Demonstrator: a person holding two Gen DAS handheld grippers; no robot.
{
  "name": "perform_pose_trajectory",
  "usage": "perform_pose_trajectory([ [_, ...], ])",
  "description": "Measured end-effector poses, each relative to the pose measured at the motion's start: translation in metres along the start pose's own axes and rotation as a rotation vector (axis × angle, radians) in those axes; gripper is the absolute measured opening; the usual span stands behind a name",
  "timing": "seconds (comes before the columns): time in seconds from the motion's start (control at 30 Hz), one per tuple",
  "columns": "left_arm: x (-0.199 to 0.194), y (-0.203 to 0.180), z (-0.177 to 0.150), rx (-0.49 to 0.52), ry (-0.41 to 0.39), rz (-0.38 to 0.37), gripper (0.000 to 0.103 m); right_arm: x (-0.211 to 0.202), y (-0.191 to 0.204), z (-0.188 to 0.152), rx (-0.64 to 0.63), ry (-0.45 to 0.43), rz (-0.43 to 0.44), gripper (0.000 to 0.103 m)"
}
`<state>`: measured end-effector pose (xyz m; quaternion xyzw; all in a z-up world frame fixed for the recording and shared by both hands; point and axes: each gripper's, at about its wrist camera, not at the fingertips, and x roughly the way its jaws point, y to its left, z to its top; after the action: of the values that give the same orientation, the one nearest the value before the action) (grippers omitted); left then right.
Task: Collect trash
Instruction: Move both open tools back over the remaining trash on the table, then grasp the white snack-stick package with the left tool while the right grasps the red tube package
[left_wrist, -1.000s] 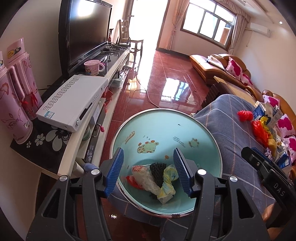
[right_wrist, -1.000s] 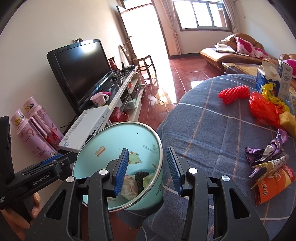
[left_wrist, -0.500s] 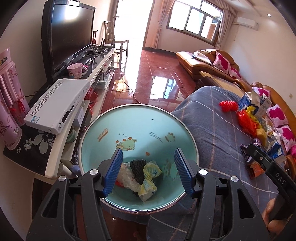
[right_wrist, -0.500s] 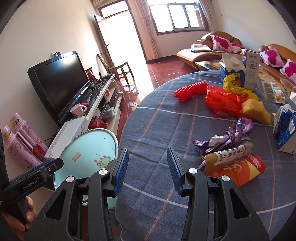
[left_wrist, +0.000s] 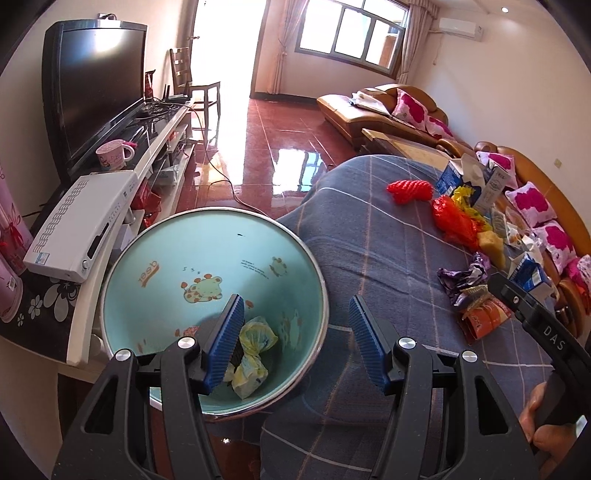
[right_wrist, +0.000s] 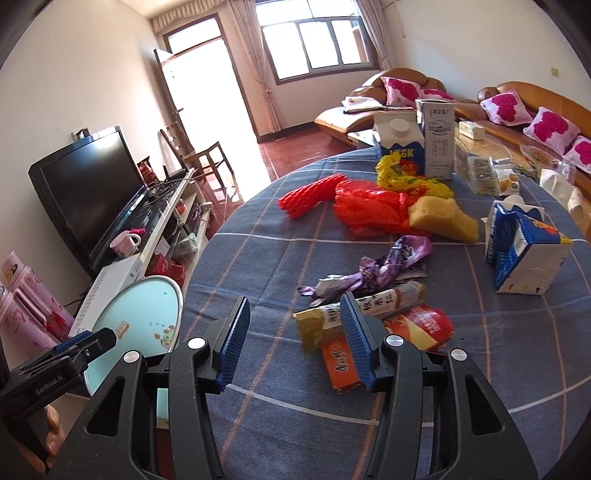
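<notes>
The left gripper (left_wrist: 293, 345) hung over the near edge of a pale blue bin (left_wrist: 207, 258), its fingers spread wide with nothing between them; crumpled yellow and white litter (left_wrist: 251, 350) lay at the bin's bottom. The right gripper (right_wrist: 291, 341) pointed over the blue checked tabletop (right_wrist: 424, 424), fingers opening and empty, just short of a yellow wrapper (right_wrist: 373, 306) and an orange packet (right_wrist: 417, 328). Beyond them lay a purple wrapper (right_wrist: 388, 266), a red plastic bag (right_wrist: 369, 210), red foam netting (right_wrist: 310, 195) and milk cartons (right_wrist: 417, 147). The bin stood beside the tabletop, next to the TV stand (left_wrist: 147, 166).
</notes>
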<state>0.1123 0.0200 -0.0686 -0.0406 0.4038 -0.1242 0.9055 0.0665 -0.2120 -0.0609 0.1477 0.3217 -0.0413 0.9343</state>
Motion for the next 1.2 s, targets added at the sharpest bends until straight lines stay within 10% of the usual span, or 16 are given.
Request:
perform_pose_trajectory([
  [0.53,0.025,-0.087,-0.003,0.149,0.033,-0.124,0.059,-0.026,-0.097,-0.01,0.158,-0.033,-0.189,0.056],
  [1.2,0.062,-0.188,-0.008,0.337,0.082,-0.27,0.056,-0.038,-0.151,-0.014,0.254,-0.02,-0.229,0.058],
])
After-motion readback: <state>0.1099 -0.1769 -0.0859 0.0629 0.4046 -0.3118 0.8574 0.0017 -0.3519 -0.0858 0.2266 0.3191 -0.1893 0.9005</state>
